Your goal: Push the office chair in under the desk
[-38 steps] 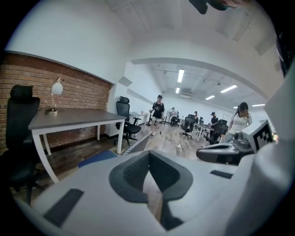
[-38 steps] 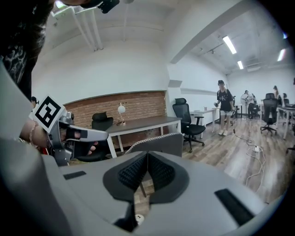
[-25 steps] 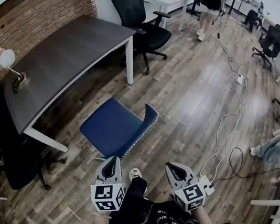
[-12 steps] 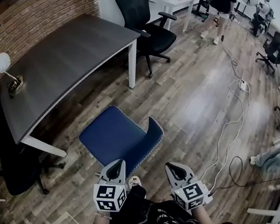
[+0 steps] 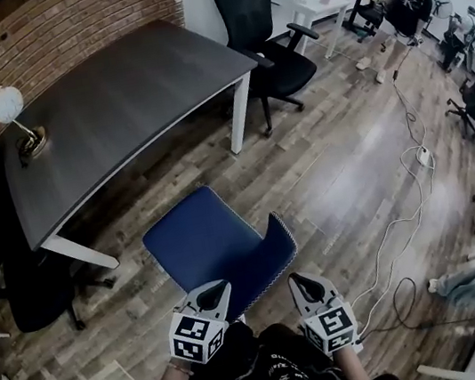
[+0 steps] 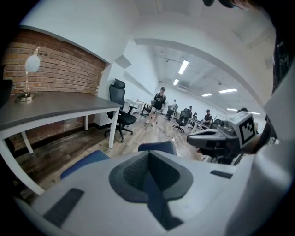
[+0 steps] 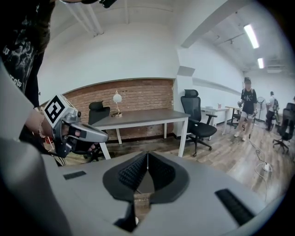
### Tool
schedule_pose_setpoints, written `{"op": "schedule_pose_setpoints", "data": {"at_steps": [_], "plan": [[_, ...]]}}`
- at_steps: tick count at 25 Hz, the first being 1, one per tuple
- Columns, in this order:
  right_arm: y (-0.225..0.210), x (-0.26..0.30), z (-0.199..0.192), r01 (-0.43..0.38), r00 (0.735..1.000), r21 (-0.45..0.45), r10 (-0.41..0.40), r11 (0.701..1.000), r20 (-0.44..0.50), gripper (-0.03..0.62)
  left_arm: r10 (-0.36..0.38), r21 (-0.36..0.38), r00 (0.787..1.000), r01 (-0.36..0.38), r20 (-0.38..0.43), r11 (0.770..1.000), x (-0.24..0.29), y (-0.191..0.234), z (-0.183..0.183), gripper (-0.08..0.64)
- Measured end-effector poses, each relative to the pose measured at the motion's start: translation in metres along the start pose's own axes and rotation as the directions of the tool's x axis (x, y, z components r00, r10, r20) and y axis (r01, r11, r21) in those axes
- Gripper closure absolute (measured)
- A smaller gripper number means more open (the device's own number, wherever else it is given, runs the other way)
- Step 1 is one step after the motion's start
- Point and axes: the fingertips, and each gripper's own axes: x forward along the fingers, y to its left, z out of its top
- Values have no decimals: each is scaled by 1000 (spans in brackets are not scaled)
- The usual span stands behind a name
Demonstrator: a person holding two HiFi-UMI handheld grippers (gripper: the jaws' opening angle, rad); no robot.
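Observation:
A blue office chair [image 5: 210,243] stands on the wood floor just off the dark desk [image 5: 115,106], seat toward the desk's long edge and low backrest [image 5: 276,250] toward me. My left gripper [image 5: 212,295] is shut and empty, its tip just behind the seat's rear edge. My right gripper [image 5: 305,283] is also shut and empty, just behind the backrest. The left gripper view shows the shut left gripper [image 6: 148,154] with the blue seat [image 6: 85,162] and backrest [image 6: 158,146] right behind its tip. The right gripper [image 7: 147,156] faces the desk [image 7: 143,117].
A globe lamp [image 5: 13,114] sits on the desk's left end. One black chair [image 5: 271,39] stands past the desk's right end, another [image 5: 14,258] at its left. A white cable [image 5: 402,202] snakes over the floor at right. A person [image 5: 409,2] stands far back.
I have stepped forward: the chair and desk sit nearer and lower in the head view, and both shut grippers have closed in on the chair's rear edge.

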Motion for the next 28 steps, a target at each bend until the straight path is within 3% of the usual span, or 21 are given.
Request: {"op": "schedule_pose_setpoints", "data": {"at_steps": [9,15,17,19,25,28], "plan": [[-18,6,2,-128,988,-127,116,984,-99,584,-9,-19,998,8,-63,1000,10,-6,-6,552],[-23,24,5,-296,952,-237,263,925,-159,558,78,-70,995,-82,-58,994,14,-5,-4,551],[-20,30,7,-380,922,-268,339,885,-187,501,99,-75,992,-105,-76,992,14,-9,-6,551],[-16,35,6,-464,883,-305,408,832,-230,483,114,-78,989,-122,-98,989,15,-13,-9,548],[-12,39,0,-698,713,-314,583,644,-388,448,172,-92,977,-184,-130,979,13,-29,-15,463],[-15,40,-5,-749,662,-346,610,566,-435,443,209,-94,967,-224,-145,970,12,-32,-19,439]]}}
